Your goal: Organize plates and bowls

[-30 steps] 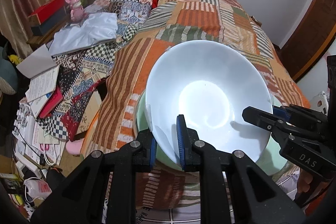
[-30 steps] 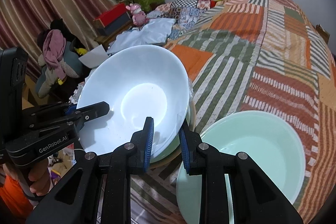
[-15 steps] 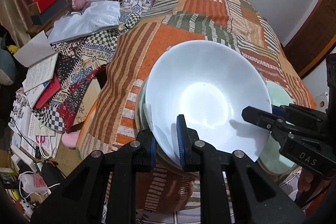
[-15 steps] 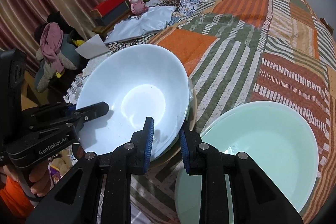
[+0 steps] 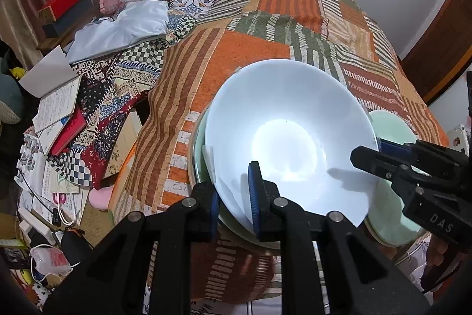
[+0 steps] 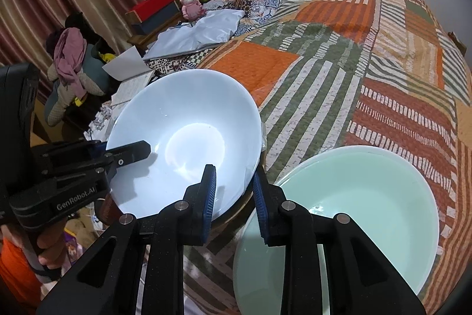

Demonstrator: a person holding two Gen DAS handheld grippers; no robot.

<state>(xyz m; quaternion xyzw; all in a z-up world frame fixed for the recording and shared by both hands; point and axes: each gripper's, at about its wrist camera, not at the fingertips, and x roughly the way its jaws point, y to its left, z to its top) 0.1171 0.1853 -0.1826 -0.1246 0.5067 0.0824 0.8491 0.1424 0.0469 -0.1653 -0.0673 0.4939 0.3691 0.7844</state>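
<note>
A patchwork quilt (image 5: 295, 28) in orange, green and brown stripes covers a bed, and the dishes sit near its closest edge. Taking the white bowl (image 5: 289, 138) as the landmark and reading from left to right:

To its left, beyond the quilt's edge, lie scattered notebooks (image 5: 56, 114) and a pale grey cloth (image 5: 124, 25).

The left gripper (image 5: 234, 197) is clamped on the white bowl's near rim, one blue pad inside and one outside. The bowl is tilted toward the camera and rests in a pale green dish (image 5: 199, 146) whose edge shows just under its left side.

On the bowl's right rim is the right gripper (image 6: 233, 194). Its jaws have just been opening a little; the rim is between them, and the right-hand pad appears to stand clear of it, so this grip looks loosened rather than firm.

Just right of the white bowl, close beside it, sits a mint green bowl (image 6: 354, 214), upright on the quilt.

The white bowl seems nearly settled on its stack. The risks from here, as a judgement: with one side loosened, the tilted bowl hangs mostly on the left pinch and could pivot or slide off the smooth dish beneath. The soft quilt gives an uneven base, so the stack may rock. Drawing the right gripper back carelessly could knock the mint green bowl beside it.
</note>
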